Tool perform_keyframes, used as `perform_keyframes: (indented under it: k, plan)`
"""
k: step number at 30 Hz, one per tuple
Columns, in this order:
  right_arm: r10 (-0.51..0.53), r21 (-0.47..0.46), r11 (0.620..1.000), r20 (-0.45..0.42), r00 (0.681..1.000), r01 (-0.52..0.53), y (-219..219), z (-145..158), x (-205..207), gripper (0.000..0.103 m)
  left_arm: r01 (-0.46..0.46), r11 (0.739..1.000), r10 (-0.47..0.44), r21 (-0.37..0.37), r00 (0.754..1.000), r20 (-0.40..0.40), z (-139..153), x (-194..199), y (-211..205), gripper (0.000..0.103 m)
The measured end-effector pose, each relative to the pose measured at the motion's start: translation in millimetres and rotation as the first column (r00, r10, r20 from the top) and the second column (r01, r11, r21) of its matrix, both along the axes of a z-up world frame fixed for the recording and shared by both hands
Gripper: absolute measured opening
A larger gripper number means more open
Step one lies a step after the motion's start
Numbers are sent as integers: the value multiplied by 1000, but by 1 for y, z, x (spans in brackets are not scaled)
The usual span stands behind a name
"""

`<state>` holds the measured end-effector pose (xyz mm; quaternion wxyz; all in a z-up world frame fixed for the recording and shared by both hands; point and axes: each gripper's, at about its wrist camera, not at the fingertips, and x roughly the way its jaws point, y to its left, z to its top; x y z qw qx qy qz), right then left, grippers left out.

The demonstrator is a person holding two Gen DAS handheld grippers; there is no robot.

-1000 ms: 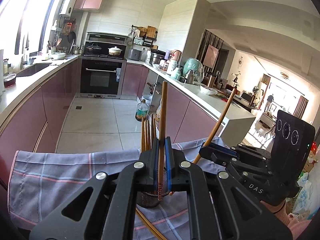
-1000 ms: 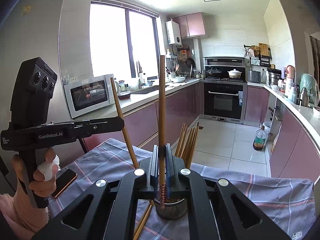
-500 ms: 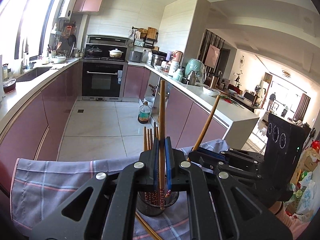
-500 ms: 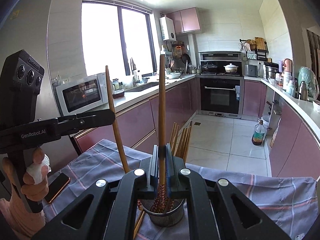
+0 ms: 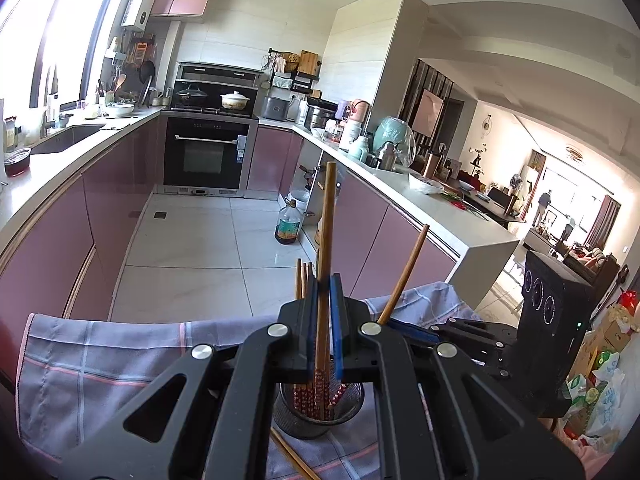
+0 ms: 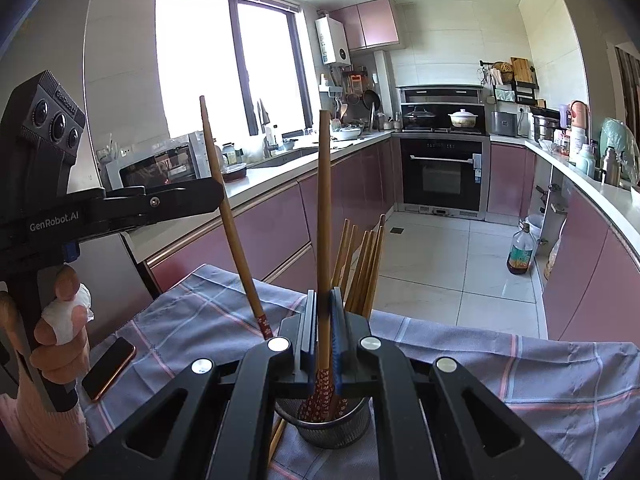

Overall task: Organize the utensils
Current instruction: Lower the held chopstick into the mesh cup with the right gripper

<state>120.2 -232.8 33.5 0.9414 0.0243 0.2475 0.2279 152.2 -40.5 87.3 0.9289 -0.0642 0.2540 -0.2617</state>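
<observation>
Over the mesh holder on the checked cloth, both claws were clamped tight — left gripper and right gripper each pinching one upright chopstick, tips inside the holder.

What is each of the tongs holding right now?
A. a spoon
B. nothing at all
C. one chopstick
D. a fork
C: the left tongs are shut on one wooden chopstick, and the right tongs are shut on another chopstick, both standing over the mesh cup that already holds more chopsticks.
</observation>
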Motion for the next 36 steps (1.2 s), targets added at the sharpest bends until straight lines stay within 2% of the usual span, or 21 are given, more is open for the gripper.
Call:
perform_keyframes:
  k: [7,15,19,36]
  plan:
    - [8,1,1000,-35,999,-8,-1,-8,6,5,14,999,-12,41,999,-51,-11,7,-4,6]
    - [16,1,1000,-94,995,-16,-1,-20,17,5,50,991,-40,123,996,-81,-14,15,-16,6]
    - [14,-5,1000,-121,993,-14,-3,-28,23,5,64,986,-45,152,991,-124,-25,25,-23,6]
    - [-26,20,999,-171,985,30,-7,-41,43,6,56,982,-11,179,971,-240,-74,82,-38,4]
